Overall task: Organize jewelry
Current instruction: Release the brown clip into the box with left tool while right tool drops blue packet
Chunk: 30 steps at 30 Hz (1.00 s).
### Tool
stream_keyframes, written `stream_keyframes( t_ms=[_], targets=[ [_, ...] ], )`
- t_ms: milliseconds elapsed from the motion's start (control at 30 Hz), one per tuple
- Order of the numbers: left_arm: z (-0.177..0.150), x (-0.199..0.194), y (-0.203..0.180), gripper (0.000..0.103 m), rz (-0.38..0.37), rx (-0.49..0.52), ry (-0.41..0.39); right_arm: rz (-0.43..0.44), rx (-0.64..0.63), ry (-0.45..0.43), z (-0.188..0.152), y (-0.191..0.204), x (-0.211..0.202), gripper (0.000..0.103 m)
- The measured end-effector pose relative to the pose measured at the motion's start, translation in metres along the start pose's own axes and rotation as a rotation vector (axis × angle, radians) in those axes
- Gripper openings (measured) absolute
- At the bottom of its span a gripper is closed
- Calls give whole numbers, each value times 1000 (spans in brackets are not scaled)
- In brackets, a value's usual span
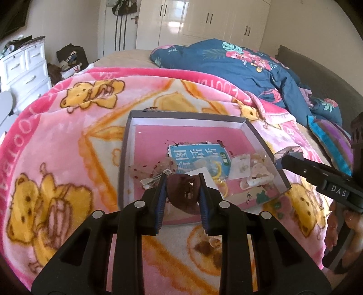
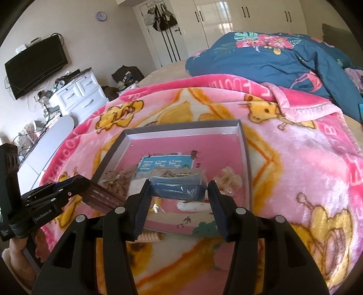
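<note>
A shallow grey-rimmed tray [image 1: 256, 133] with a pink floor lies on the pink bear blanket; it also shows in the right wrist view [image 2: 246, 147]. In it lie a blue printed card [image 1: 197, 156], small plastic bags and white earring cards [image 1: 242, 166]. My left gripper [image 1: 181, 179] is shut on a dark brown hair claw [image 1: 183, 195] over the tray's near edge. My right gripper [image 2: 179, 183] is shut on a small blue box with a clear lid [image 2: 177, 187] over the tray's near part. The right gripper also shows at the tray's right rim [image 1: 281, 158].
The pink bear blanket [image 1: 68, 136] covers the bed. A blue floral duvet [image 1: 238, 65] is bunched at the back right. A white dresser [image 2: 79, 95] and a wall television [image 2: 34, 65] stand to the left. Wardrobe doors [image 1: 204, 20] fill the back.
</note>
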<state>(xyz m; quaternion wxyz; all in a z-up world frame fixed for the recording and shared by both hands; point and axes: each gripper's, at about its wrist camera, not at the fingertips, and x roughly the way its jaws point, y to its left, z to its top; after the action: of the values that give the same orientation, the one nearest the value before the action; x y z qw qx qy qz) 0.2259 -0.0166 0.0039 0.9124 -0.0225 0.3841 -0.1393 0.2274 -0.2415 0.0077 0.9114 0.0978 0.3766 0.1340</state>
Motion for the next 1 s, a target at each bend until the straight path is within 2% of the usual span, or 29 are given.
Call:
stream_keyframes(
  t_ms=[167,533,1000],
  targets=[
    [1,16,7,18,-4,-25,16,-11,-2,15,-1,-2,7,49],
    [24,36,25,19,39,-25,4,-4,-14,78,-17,3,27,49],
    [22,52,45,23,87,-62,20,22,-24,130,-29,24,50,49]
  ],
)
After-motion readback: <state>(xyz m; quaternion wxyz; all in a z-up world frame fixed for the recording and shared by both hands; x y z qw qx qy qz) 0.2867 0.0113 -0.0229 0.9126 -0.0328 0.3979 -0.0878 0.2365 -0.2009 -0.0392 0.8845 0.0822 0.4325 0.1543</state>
